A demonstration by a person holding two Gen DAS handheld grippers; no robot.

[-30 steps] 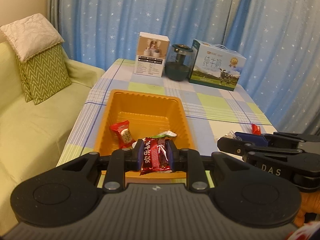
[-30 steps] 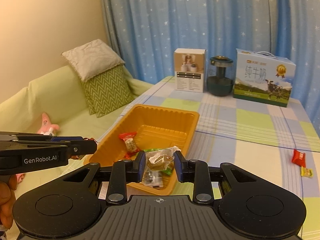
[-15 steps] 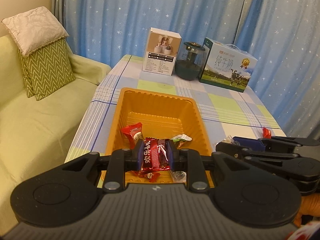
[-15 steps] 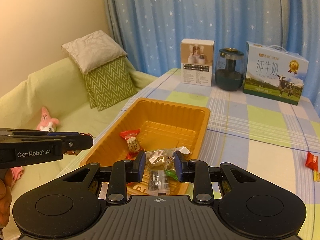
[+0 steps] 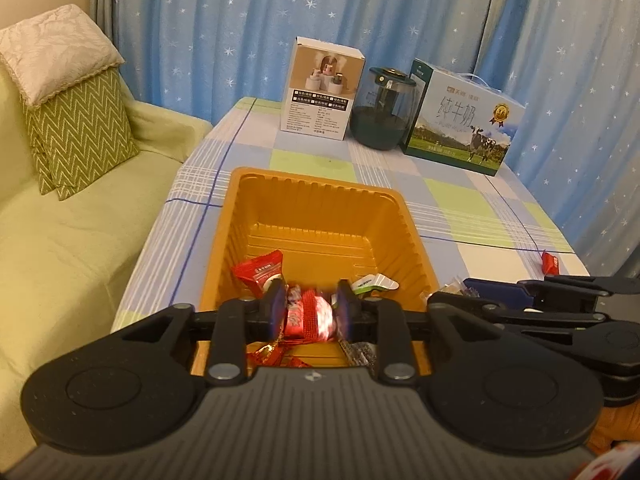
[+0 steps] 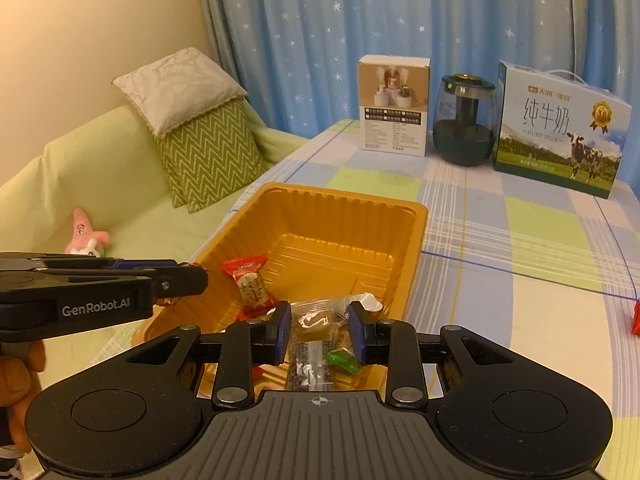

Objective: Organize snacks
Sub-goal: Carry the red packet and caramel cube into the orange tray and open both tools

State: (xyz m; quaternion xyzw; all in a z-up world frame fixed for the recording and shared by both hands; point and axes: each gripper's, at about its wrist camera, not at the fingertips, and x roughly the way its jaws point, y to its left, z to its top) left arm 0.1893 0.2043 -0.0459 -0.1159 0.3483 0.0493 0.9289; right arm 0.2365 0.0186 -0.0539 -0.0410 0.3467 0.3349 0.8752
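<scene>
The left gripper (image 5: pixel 309 314) has its jaws spread, with a red candy (image 5: pixel 306 318) between them; the candy is motion-blurred, so contact with the pads cannot be confirmed, and its long axis appears to run across the gap from jaw to jaw. The right gripper (image 6: pixel 319 331) also has its jaws spread around a clear packet (image 6: pixel 314 318), whose long axis runs along the fingers, away from the camera; whether the pads touch it cannot be told. Both grippers hang over the near end of one orange tray (image 5: pixel 320 208), which stands on the checked tablecloth (image 5: pixel 460 204). In the tray, just ahead of the left jaw of the left gripper, lies one red-and-white candy (image 5: pixel 260 274), tilted. Ahead of its right jaw lies one white-and-green wrapper (image 5: pixel 374 283). Below the jaws, further wrappers are partly hidden. One red candy (image 5: pixel 551 262) lies on the cloth, well right of the tray. Beyond the tray stand one white box (image 5: pixel 322 90), one dark jar (image 5: pixel 384 114) and one milk carton (image 5: pixel 464 118).
</scene>
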